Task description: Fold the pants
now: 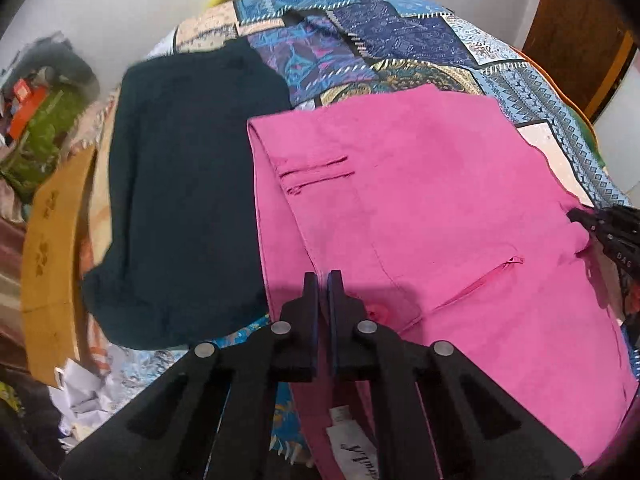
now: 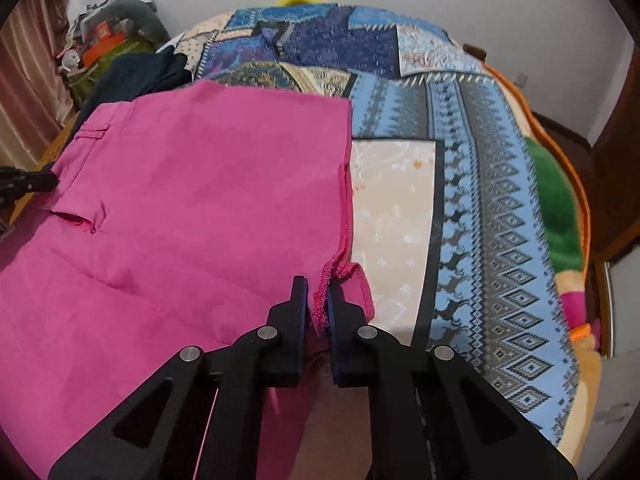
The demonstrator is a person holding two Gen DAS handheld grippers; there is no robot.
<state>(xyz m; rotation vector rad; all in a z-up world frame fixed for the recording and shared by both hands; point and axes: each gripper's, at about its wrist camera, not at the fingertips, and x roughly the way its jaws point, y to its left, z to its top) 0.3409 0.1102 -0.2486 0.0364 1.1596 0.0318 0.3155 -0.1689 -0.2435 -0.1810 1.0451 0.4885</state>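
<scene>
The pink pants [image 1: 432, 208] lie spread on the patterned bedspread [image 1: 360, 32], waistband and belt loops to the left, a slit pocket near the middle. My left gripper [image 1: 323, 280] is shut on the near waist edge of the pants. My right gripper [image 2: 318, 286] is shut on the stitched hem edge of the pants [image 2: 192, 184] at their right side. The right gripper also shows at the right edge of the left wrist view [image 1: 600, 228]. The left gripper shows at the left edge of the right wrist view [image 2: 28, 182].
A dark teal garment [image 1: 184, 200] lies on the bed left of the pants. A wooden bed frame [image 1: 52, 248] runs along the left, with clutter and bags [image 1: 40, 120] beyond. The bedspread [image 2: 500, 184] extends right to an orange-edged blanket [image 2: 560, 200].
</scene>
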